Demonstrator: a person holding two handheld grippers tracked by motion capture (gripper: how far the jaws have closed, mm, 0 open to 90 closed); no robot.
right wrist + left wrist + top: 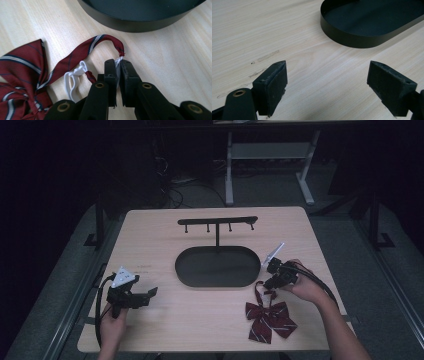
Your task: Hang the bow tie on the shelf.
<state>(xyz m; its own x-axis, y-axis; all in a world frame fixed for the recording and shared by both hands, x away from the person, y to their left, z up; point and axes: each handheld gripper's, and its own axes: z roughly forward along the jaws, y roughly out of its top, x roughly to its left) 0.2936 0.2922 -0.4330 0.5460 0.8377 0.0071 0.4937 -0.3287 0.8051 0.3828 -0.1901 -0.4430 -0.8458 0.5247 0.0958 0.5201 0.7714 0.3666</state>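
A dark red striped bow tie [270, 319] lies on the wooden table near the front right, and its neck strap [259, 292] runs up toward the black stand. My right gripper [268, 284] is shut on the white elastic end of that strap. In the right gripper view the jaws [118, 65] pinch the elastic just below the strap's frayed tip [119, 48], the bow [18, 72] lies to the left, and a white clip loop [72, 77] rests beside the jaws. My left gripper [149, 297] hovers open at the front left, with nothing between its fingers [274, 85].
A black stand with an oval tray base [218, 281] and a hook bar [218, 221] on a post stands at the table's middle. Its tray wall [352, 40] is ahead of my left gripper and also close beyond my right gripper [140, 23]. The floor around is dark.
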